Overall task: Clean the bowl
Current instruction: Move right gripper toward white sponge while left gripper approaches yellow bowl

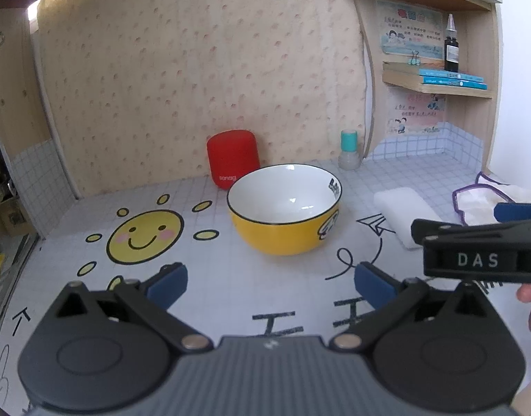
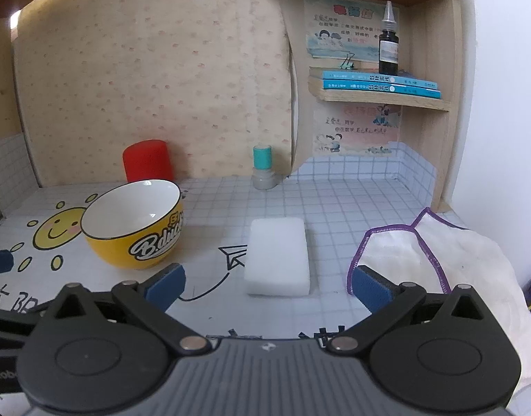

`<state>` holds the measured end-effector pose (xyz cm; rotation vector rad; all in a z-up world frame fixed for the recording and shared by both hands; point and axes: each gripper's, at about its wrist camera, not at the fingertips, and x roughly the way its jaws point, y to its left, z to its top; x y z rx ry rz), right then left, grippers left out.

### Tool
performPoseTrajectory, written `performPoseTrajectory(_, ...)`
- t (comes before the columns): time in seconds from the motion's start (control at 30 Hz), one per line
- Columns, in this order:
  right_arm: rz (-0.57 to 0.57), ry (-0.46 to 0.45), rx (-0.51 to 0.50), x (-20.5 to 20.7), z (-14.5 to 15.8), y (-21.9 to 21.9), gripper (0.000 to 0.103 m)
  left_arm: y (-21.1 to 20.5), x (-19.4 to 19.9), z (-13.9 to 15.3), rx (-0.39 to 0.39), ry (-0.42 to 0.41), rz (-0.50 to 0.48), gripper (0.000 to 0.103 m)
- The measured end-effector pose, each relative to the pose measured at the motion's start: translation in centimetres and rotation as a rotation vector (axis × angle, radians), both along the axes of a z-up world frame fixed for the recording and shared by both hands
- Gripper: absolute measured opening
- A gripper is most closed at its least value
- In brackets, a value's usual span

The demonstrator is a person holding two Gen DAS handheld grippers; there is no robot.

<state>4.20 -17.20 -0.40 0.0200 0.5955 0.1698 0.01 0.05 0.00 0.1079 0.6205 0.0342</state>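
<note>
1. The yellow bowl [image 1: 285, 209] stands upright and empty on our gridded tabletop [image 1: 230, 298], beside a printed sun face [image 1: 144, 237] and in front of a red speaker [image 1: 232, 157].
2. A white sponge block [image 2: 277, 256] lies flat to the bowl's right, apart from it; a purple-edged white cloth [image 2: 449, 263] is crumpled farther right.
3. Our left gripper [image 1: 270, 282] hovers near the bowl, fingers spread wide, gripping nothing.
4. Our right gripper [image 2: 270, 284] hangs over the sponge's near end, likewise spread and empty.
5. A teal-capped bottle [image 2: 263, 168] stands by the back wall.
</note>
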Motion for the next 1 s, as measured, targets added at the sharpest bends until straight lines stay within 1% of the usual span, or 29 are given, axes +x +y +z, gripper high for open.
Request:
performPoseTrajectory(0.2, 0.003, -0.008, -0.015, -0.1, 0.2, 0.3, 0.103, 0.2, 0.0, 0.0, -0.024, 0.013, 0.000, 0.103)
performPoseTrajectory(0.33, 0.005, -0.013, -0.024, -0.2, 0.3, 0.5, 0.103, 0.6, 0.3, -0.1, -0.008, 0.012, 0.002, 0.103)
performPoseTrajectory(0.47, 0.001, -0.016, -0.011, -0.2, 0.2, 0.3, 0.103, 0.0, -0.1, -0.1, 0.006, 0.001, 0.023, 0.103)
performPoseTrajectory(0.67, -0.005, -0.022, 0.011, -0.2, 0.0, -0.1, 0.103, 0.7, 0.3, 0.1, -0.026, 0.012, 0.030, 0.103)
performPoseTrajectory(0.77, -0.007, -0.024, 0.024, -0.1, -0.3, -0.5, 0.103, 0.6, 0.2, 0.0, -0.013, 0.008, 0.032, 0.103)
performPoseTrajectory(0.8, -0.005, -0.024, 0.028, -0.1, 0.3, -0.2, 0.103, 0.5, 0.2, 0.0, -0.008, 0.006, 0.032, 0.103)
performPoseTrajectory(0.87, 0.017, -0.019, 0.045, 0.0, 0.4, -0.3, 0.103, 0.4, 0.1, -0.1, 0.002, 0.003, 0.034, 0.103)
performPoseTrajectory(1.0, 0.045, -0.040, 0.040, -0.4, 0.6, 0.0, 0.103, 0.2, 0.1, -0.2, 0.022, -0.004, 0.037, 0.103)
